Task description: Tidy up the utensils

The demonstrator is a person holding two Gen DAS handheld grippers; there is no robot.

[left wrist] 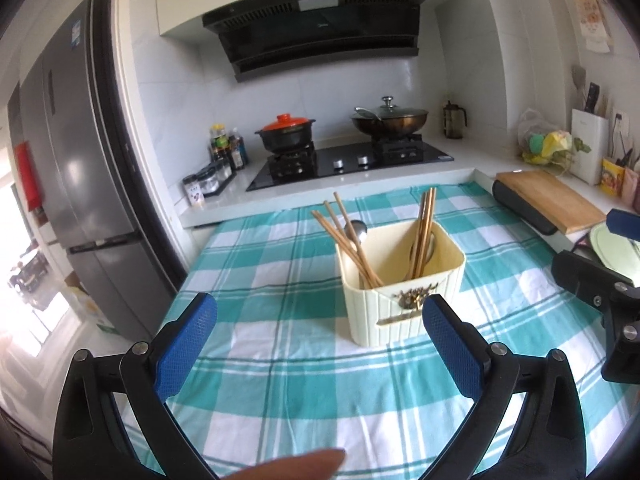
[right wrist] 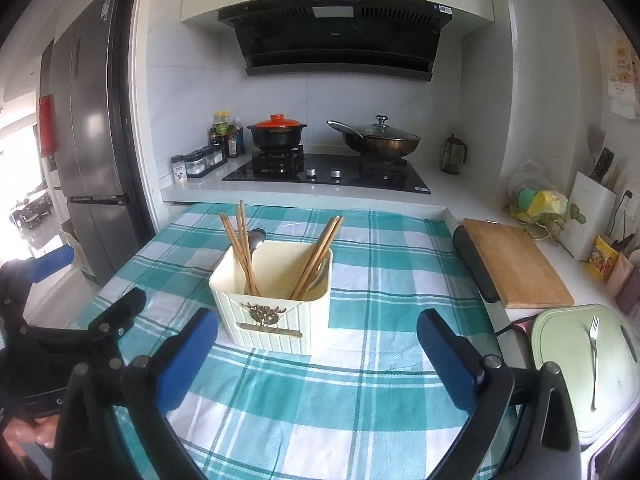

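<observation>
Hovering empty, my left gripper [left wrist: 320, 320] and right gripper [right wrist: 318, 334] gape wide before the centre-frame utensil caddy [right wrist: 276, 300] holding chopsticks [right wrist: 240, 248].

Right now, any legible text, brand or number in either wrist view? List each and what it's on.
None legible.
Range hood: small centre logo and white sticker, too blurred.
Fridge: blue label sticker, unreadable.
Wall poster: print too small.
Spice jar: label blurred.
Yellow tin: pattern, no readable words.
Utensil holder: ornament emblem and a plate, no readable words.
</observation>
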